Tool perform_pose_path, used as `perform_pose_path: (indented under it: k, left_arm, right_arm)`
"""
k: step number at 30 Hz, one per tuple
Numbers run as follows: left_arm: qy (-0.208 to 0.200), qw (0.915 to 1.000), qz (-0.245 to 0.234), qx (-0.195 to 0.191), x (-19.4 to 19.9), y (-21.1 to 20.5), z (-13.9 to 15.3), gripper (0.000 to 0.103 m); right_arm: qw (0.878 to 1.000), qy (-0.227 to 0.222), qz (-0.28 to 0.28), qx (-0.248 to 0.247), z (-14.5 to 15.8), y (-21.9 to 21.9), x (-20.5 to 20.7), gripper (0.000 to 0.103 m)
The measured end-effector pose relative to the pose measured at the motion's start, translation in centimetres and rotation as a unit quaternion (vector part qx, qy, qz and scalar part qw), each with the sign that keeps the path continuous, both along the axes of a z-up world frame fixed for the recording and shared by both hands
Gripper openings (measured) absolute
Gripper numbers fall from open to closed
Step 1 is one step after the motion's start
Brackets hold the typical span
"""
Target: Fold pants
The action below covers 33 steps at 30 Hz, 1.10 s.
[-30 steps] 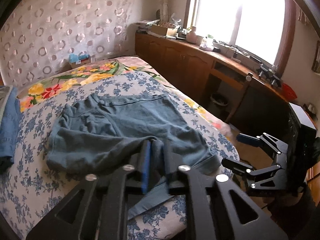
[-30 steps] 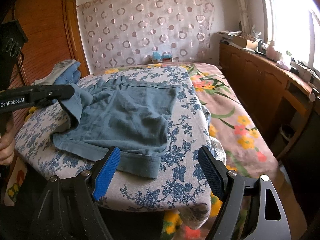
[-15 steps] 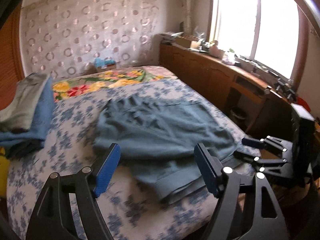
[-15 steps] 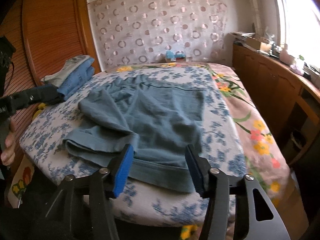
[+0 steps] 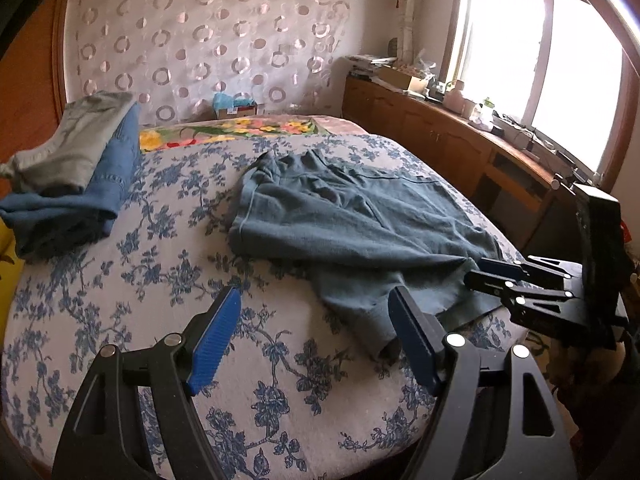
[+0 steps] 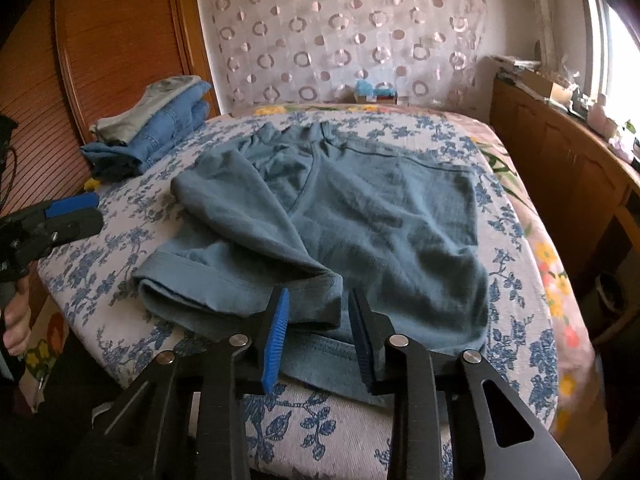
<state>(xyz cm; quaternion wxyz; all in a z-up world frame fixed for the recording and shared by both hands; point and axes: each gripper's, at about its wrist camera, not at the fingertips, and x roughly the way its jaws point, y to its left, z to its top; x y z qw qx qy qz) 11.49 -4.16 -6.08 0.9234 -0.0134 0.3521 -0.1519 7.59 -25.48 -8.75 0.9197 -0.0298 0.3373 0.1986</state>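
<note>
Blue-grey pants (image 6: 360, 216) lie on the flowered bed cover (image 6: 120, 264), folded lengthwise with one leg laid over the other. They also show in the left wrist view (image 5: 352, 232). My right gripper (image 6: 318, 312) is part open, its blue pads either side of the cuffs at the near bed edge, not closed on them. It also shows in the left wrist view (image 5: 492, 276). My left gripper (image 5: 316, 320) is open and empty above the cover, left of the leg ends. It also shows in the right wrist view (image 6: 68, 216).
A stack of folded clothes (image 5: 68, 184) sits at the bed's far left, also in the right wrist view (image 6: 152, 128). A wooden sideboard (image 5: 440, 148) with clutter runs under the window on the right. A wooden wardrobe (image 6: 112, 48) stands on the left.
My left gripper has let go of the pant leg, opened and drawn back to the left. My right gripper has moved in onto the cuffs and its jaws have narrowed.
</note>
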Motion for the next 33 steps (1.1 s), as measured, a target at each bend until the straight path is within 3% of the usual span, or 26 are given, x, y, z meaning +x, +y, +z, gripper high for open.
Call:
perform_pose_path:
  k: [5, 11, 24, 33]
  left_arm:
    - [0.002, 1.0, -0.001, -0.001, -0.2, -0.2, -0.5, 0.077]
    - [0.009, 0.9999, -0.006, -0.008, -0.3, -0.6, -1.0, 0.077]
    - [0.013, 0.9998, -0.016, 0.001, -0.4, -1.9, -1.4, 0.077]
    - [0.014, 0.9997, -0.019, 0.005, -0.3, -2.5, -1.7, 0.077]
  right_arm:
    - [1.0, 0.014, -0.002, -0.002, 0.0, 0.9, 1.1, 0.025]
    - [1.0, 0.009, -0.008, 0.002, 0.6, 0.8, 0.7, 0.008]
    - [0.997, -0.074, -0.006, 0.019, 4.8, -1.1, -4.9, 0.007]
    - [0.996, -0.09, -0.024, 0.018, 4.5, -3.5, -7.0, 0.007]
